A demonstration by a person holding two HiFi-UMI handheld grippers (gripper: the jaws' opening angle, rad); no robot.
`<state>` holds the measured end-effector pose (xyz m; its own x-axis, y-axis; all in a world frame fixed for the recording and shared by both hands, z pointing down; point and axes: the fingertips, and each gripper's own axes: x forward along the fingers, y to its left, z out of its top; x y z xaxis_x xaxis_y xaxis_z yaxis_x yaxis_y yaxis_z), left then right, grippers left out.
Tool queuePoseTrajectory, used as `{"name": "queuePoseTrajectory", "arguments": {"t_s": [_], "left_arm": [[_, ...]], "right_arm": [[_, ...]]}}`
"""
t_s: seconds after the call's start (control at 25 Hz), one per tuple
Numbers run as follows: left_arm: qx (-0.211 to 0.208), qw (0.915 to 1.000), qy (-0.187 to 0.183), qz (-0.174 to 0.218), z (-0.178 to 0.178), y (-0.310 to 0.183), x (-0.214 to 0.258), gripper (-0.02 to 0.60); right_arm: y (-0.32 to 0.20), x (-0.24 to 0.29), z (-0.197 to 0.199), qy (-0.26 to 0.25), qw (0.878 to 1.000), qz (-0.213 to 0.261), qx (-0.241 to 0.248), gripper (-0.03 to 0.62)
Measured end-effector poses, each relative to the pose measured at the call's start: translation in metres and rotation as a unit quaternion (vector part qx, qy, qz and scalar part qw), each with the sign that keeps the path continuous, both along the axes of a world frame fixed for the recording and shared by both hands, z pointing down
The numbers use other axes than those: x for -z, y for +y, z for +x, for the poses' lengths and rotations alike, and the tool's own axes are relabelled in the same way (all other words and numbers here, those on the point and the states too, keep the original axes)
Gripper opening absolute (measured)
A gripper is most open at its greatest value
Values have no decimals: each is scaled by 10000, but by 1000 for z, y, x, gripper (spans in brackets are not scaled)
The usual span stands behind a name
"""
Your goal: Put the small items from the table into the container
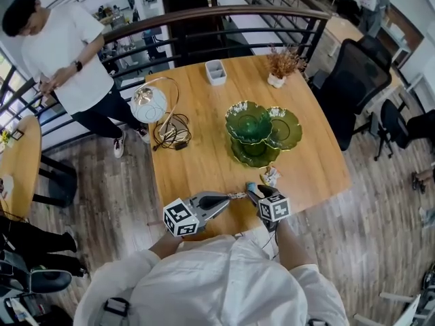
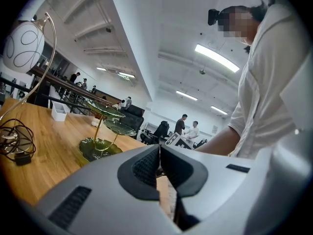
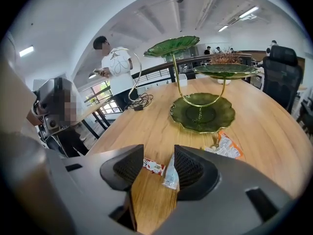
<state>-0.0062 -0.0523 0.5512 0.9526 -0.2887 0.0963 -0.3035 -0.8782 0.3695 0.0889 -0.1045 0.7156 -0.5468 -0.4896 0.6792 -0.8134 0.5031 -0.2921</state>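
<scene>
A small clear packet (image 3: 170, 173) lies flat on the wooden table (image 3: 146, 126), between the jaws of the right gripper (image 3: 159, 164) and close against the inner face of its right-hand jaw. The jaws stand wide apart and neither pad presses on it, so this gripper grasps nothing. A red-and-white wrapper (image 3: 153, 166) lies just to the packet's left, by the tip of the left-hand jaw. Farther off and to the right, an orange-and-white packet (image 3: 228, 146) rests near the front rim of the green tiered dish stand (image 3: 202, 112). To the left, near the table's near edge, the left gripper (image 2: 159, 161) has its pads closed together, with nothing visible between them. A globe lamp (image 1: 148, 104) and coiled cables (image 1: 171, 131) sit far left.
</scene>
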Motion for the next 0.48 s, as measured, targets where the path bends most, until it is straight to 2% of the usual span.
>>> {"name": "queuePoseTrajectory", "arguments": {"t_s": [0.48], "left_arm": [[-3, 10000, 10, -44, -2, -4, -2, 9]], "right_arm": [[3, -35, 11, 332, 9968, -663, -296, 198]]}}
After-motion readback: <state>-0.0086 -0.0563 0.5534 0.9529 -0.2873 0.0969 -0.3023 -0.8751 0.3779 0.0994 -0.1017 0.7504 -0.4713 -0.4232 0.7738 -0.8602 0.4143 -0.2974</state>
